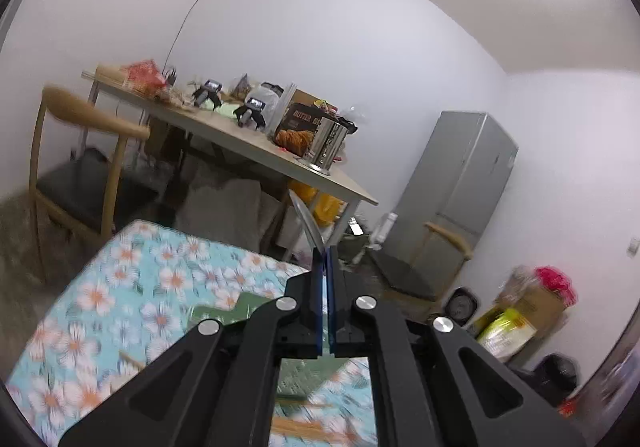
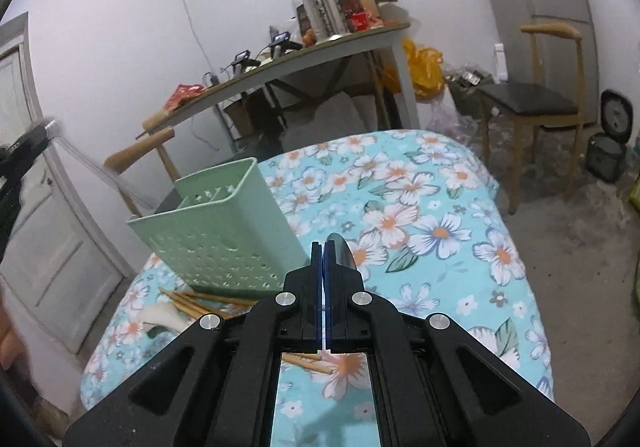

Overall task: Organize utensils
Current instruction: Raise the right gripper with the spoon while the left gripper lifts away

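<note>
My left gripper [image 1: 325, 253] is shut on a metal utensil [image 1: 306, 223] whose shiny end sticks up past the fingertips, raised above the floral-cloth table [image 1: 160, 279]. My right gripper [image 2: 323, 247] is shut on a metal utensil [image 2: 340, 249] with a rounded, spoon-like end, just right of the green perforated utensil holder [image 2: 224, 231]. The holder stands on the floral table [image 2: 420, 215]. Wooden chopsticks [image 2: 200, 301] lie at the holder's base. The left gripper shows blurred at the right wrist view's left edge [image 2: 24, 151]. The holder's green rim [image 1: 228, 311] peeks beside the left gripper.
A long cluttered table [image 2: 320, 51] stands behind, with a metal canister [image 1: 326, 147] and a box. Wooden chairs [image 2: 532, 103] [image 1: 80, 151] flank it. A grey fridge [image 1: 460, 175], bags and a rice cooker [image 2: 616, 115] sit on the floor at the right.
</note>
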A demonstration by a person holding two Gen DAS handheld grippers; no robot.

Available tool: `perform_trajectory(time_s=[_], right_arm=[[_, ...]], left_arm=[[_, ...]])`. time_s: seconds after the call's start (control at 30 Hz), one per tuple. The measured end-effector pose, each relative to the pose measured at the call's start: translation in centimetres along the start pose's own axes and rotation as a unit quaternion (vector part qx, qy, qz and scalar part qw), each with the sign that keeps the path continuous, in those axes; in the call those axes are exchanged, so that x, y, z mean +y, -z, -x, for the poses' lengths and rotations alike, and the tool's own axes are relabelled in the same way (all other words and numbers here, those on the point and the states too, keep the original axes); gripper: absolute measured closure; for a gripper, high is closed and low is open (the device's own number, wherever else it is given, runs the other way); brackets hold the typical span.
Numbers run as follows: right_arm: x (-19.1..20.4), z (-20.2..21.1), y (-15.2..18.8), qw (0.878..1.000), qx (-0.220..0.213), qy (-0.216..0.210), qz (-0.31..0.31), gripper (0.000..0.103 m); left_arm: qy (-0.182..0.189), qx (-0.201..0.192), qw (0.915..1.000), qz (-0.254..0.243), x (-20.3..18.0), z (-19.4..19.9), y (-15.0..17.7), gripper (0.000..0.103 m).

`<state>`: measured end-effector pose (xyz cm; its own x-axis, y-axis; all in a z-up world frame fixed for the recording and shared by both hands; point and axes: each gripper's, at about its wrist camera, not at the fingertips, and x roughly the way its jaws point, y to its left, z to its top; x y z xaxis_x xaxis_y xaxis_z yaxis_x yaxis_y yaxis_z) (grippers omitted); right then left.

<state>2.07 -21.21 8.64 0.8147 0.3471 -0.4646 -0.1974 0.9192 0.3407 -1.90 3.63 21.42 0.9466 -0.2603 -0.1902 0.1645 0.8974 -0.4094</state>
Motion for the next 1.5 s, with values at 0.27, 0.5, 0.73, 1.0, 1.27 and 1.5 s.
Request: perform_trajectory(time_s=[0.27,0.5,0.73,1.0,1.27,1.5], right_arm=[[-0.9,1.0,0.0,1.000,-0.002,-0.014,-0.001,0.103],[-1.0,2.3,-0.4,1.000,-0.022,-0.014,-0.005,0.103],[-0.7,3.8,-0.8,0.999,-0.037,-0.016,-0.008,0.103],[1.4,5.0,-2.0,0.998,-0.049,-0.026,0.002,0.103],[5.6,3.8,-4.6,0.998,-0.044,-0.022,0.047,0.103],[7.0,1.7,-7.4,0.998,-0.023,-0.050,0.024,0.103]], left_arm=[[0.003,0.058,0.9982,-0.013,-0.4,-8.0,3.2,0.102],[0.015,0.125,0.9920,-0.003,0.4,-10.8,5.6,0.102],[0.013,0.117,0.9930,-0.013,0.9,-8.3,6.4,0.080],[-0.003,0.098,0.9950,0.017,4.5,-3.4,6.3,0.076],[-0.020,0.173,0.9846,0.016,8.0,-3.7,8.6,0.076],[-0.013,0.245,0.9694,0.007,9.9,-4.0,12.1,0.076]])
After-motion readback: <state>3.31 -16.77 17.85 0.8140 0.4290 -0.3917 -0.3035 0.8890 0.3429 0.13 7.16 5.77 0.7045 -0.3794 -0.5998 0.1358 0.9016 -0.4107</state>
